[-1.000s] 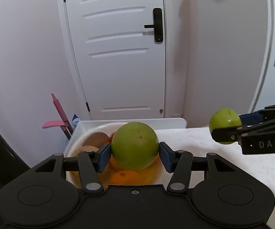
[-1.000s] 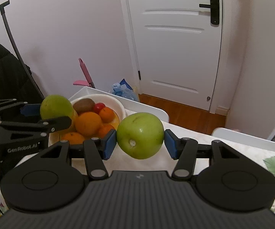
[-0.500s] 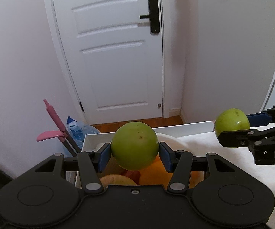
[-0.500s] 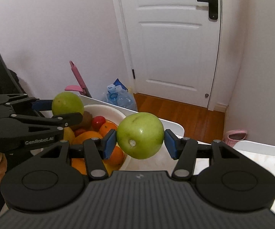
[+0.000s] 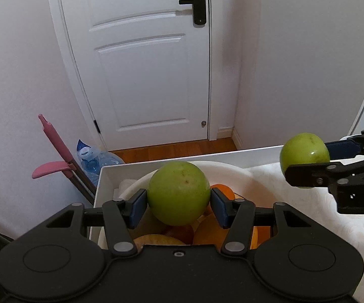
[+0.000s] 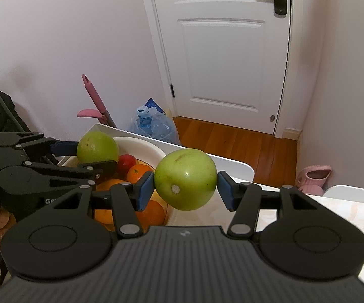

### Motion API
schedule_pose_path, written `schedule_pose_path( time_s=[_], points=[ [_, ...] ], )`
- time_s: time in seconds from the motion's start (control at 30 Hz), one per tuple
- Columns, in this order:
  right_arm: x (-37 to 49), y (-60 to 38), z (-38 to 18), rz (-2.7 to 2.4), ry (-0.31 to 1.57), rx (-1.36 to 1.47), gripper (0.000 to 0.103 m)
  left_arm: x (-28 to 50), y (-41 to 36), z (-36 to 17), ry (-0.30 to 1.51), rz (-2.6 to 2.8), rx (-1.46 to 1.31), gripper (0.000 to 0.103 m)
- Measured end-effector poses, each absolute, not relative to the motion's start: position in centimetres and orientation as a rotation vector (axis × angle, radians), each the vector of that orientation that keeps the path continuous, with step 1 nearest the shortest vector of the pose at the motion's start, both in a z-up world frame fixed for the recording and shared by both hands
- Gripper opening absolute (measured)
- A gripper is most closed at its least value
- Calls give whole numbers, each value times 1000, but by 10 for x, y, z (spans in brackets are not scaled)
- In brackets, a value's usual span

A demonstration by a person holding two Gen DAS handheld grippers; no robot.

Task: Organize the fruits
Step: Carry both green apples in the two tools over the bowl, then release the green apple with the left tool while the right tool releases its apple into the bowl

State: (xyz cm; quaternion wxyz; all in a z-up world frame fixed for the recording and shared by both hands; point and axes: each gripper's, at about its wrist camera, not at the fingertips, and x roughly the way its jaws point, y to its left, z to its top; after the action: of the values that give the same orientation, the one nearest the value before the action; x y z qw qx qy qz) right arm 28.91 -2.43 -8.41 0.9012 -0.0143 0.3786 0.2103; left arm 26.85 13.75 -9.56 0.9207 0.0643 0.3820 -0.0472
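A green apple [image 5: 178, 193] is clamped by the left gripper [image 5: 178, 203] above the bowl [image 5: 242, 176]; a second apple [image 6: 185, 179] is clamped by the right gripper [image 6: 185, 189]. Sorting is underway; a free place must be found.

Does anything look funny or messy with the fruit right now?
Nothing looks spilled or broken. The left gripper and the right gripper each hold a green apple in the air. The left one is above the white bowl, which is heaped with oranges and a red fruit.
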Motion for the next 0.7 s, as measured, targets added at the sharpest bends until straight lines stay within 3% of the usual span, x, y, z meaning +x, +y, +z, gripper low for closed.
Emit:
schedule_pose_path(
  time_s=[0.07, 0.13, 0.2, 0.37, 0.7],
  points=[
    [291, -23, -84, 438, 786, -29, 69, 269, 138, -95, 789, -104, 129, 59],
    [293, -21, -83, 441, 789, -30, 69, 267, 138, -94, 778, -111, 127, 66],
    [294, -21, -82, 443, 791, -31, 69, 262, 137, -90, 749, -105, 139, 84],
    [295, -21, -80, 461, 789, -30, 69, 248, 141, -80, 723, -107, 123, 85],
    [301, -12, -83, 555, 777, -66, 70, 214, 153, -70, 707, -55, 97, 99]
  ],
)
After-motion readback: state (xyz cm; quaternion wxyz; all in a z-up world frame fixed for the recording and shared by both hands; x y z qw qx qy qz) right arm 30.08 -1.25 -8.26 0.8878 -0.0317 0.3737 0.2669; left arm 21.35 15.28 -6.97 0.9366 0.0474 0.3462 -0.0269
